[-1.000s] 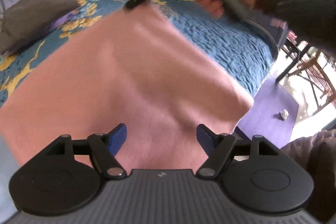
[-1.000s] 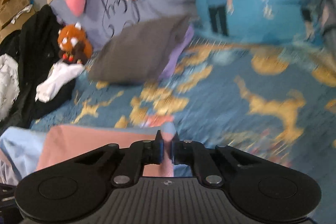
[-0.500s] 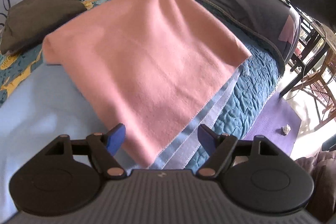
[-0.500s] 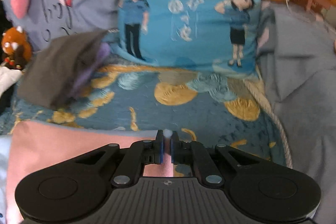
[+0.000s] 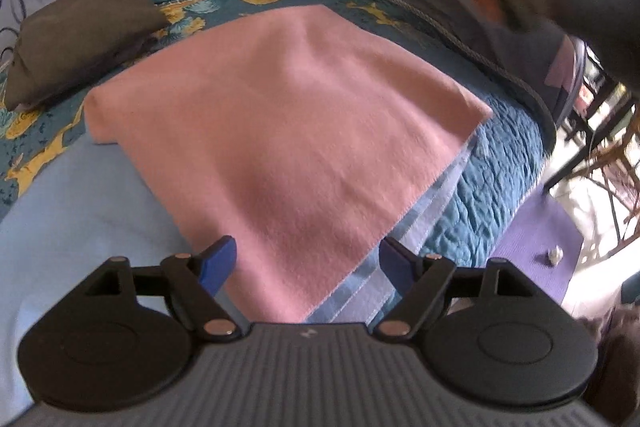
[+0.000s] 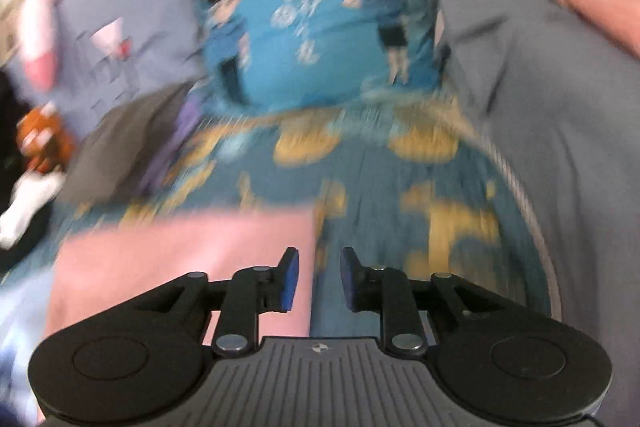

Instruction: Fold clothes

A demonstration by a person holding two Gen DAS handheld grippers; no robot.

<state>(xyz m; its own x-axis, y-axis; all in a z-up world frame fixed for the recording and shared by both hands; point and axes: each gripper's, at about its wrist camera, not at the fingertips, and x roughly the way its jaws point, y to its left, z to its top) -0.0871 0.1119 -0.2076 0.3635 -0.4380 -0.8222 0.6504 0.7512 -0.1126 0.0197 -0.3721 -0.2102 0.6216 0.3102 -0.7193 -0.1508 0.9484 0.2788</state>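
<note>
Pink cloth just released, lying flat on the bed.
The right gripper, a moment ago clamped on the soft pink square cloth, is opening empty; the left gripper hovers wide apart, so this fold looks done.

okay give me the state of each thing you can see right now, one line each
pink cloth: folded, lying flat on the bed, released.
light blue cloth: spread flat under the pink cloth.
dark grey garment: folded, beside the pillow.
left hand-held gripper: open, empty, over the pink cloth's near corner.
right hand-held gripper: jaws opening, nothing between them.
</note>
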